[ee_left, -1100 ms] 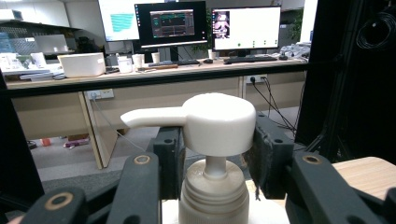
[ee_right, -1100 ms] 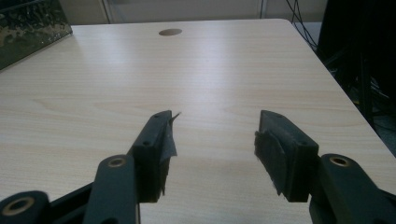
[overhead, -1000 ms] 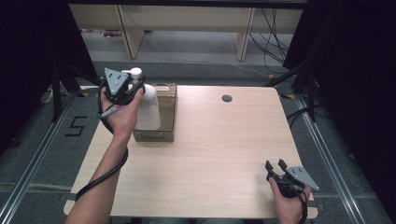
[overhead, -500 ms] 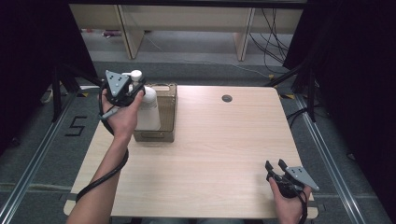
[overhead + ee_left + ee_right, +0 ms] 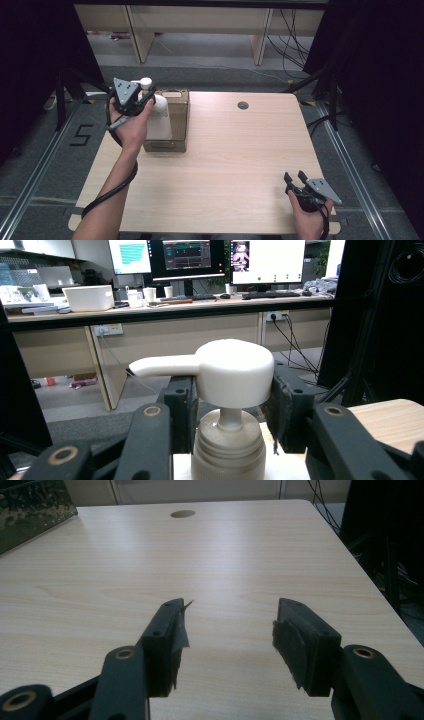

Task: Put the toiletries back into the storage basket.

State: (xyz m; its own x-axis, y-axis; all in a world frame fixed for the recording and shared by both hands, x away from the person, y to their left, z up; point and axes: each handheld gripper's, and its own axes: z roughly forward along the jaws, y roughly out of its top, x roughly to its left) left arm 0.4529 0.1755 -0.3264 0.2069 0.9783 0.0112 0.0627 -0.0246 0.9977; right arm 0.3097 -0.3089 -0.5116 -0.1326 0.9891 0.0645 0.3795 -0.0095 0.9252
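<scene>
In the high view, the left tongs (image 5: 141,98) sit at the far left corner of the pale wooden desk (image 5: 235,165), held in the person's left hand (image 5: 131,125). They are clamped on the neck of a white plastic pump bottle (image 5: 159,117), which stands upright in an open brown cardboard box (image 5: 180,122) at the desk's left edge. The bottle's pump head rises just beside the grey three-cornered plate on top of the tongs. The right tongs (image 5: 295,176) lie well apart from the bottle, at the near right corner of the desk, in the person's right hand (image 5: 307,220); their two black tips point away from the person and stand apart. A small round dark hole (image 5: 243,105) marks the far side of the desk.

In the left gripper view, the left tongs (image 5: 227,407) pinch the bottle (image 5: 227,440) just under its white pump head, one black jaw on each side of the ribbed collar, the pads pressing in. The pump's spout points to the left of the picture. Behind it, a long bench with monitors (image 5: 190,260) runs across the room.

In the right gripper view, the right tongs (image 5: 227,630) are spread wide with nothing between them, hovering low over bare wood of the desk (image 5: 225,555). The round hole (image 5: 182,514) lies far ahead, and a corner of the box (image 5: 30,510) shows at the upper left.
</scene>
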